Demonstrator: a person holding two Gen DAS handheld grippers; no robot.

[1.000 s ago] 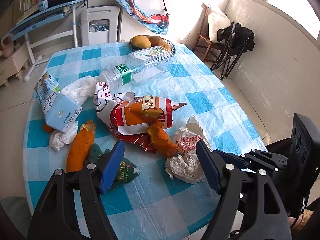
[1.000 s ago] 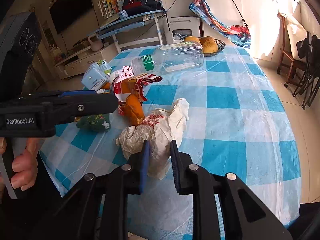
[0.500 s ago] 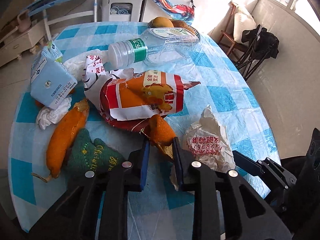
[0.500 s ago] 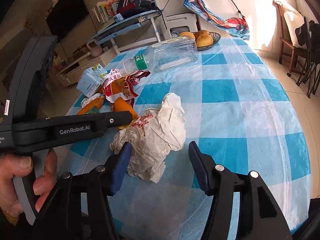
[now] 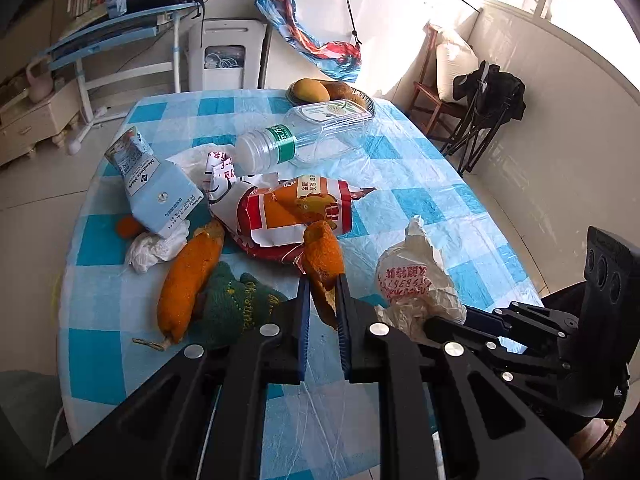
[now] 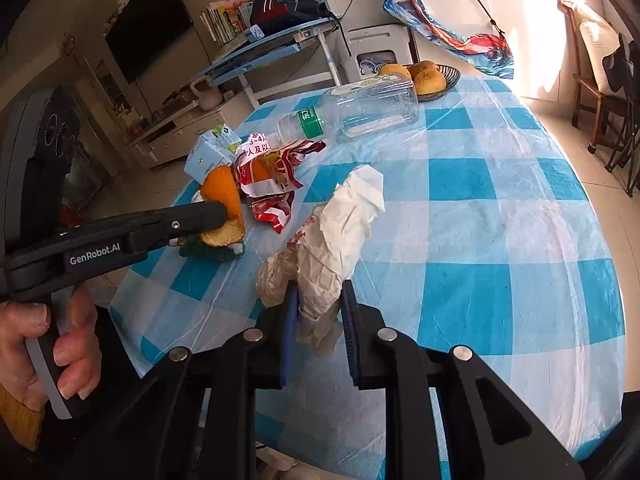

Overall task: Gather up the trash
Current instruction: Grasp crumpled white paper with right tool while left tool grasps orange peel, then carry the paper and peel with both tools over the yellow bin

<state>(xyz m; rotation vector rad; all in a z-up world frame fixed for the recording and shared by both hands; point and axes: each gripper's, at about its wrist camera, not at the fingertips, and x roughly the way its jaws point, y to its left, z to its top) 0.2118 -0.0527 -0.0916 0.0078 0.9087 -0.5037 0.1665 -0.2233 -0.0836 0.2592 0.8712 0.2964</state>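
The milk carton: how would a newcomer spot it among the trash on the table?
On the blue-checked table, look to the far-left end of the trash pile, left of the red-and-orange snack wrapper. The milk carton lies tipped there over a crumpled white tissue; it is the only pale-blue, boxy item with printed text.

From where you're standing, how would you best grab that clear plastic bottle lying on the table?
The clear plastic bottle lies on its side, its white cap end nearest the trash pile. I'd probably grip the narrow neck by the green label, coming down from above with the fingers across it: the square body looks too wide and would crumple.
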